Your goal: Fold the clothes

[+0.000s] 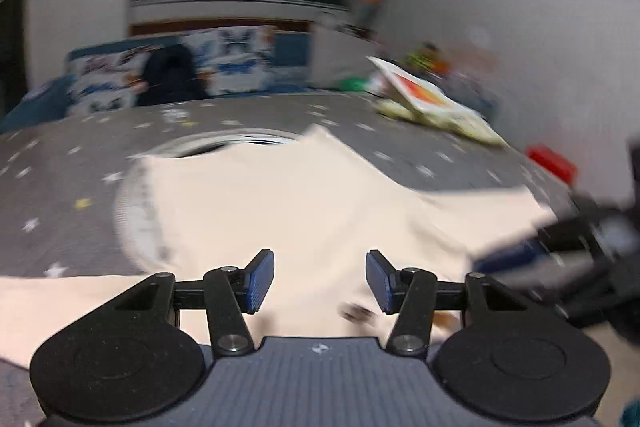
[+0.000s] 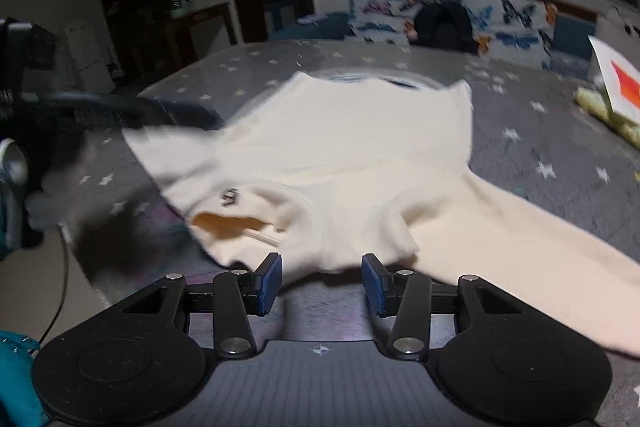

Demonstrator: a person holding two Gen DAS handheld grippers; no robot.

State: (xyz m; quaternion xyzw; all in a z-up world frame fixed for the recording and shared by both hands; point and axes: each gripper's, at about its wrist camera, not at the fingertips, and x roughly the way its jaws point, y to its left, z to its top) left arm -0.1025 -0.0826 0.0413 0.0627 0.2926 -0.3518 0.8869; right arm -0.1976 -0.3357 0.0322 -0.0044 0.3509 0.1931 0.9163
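Left wrist view: cream garment [image 1: 280, 211] spread on grey star-patterned bed [image 1: 60, 187]; left hand-held gripper [image 1: 320, 281] spread, empty, above it. Right wrist view: right hand-held gripper [image 2: 322, 281] spread at garment's edge, blurred, possibly the collar.

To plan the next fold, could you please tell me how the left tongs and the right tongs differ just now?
The left tongs hang over the cream shirt, while the right tongs hang over the bare grey sheet, just short of the shirt's edge. The left tongs face the shirt's plain body, and the right tongs face its collar and label. Both tongs are open, empty, and have blue pads.
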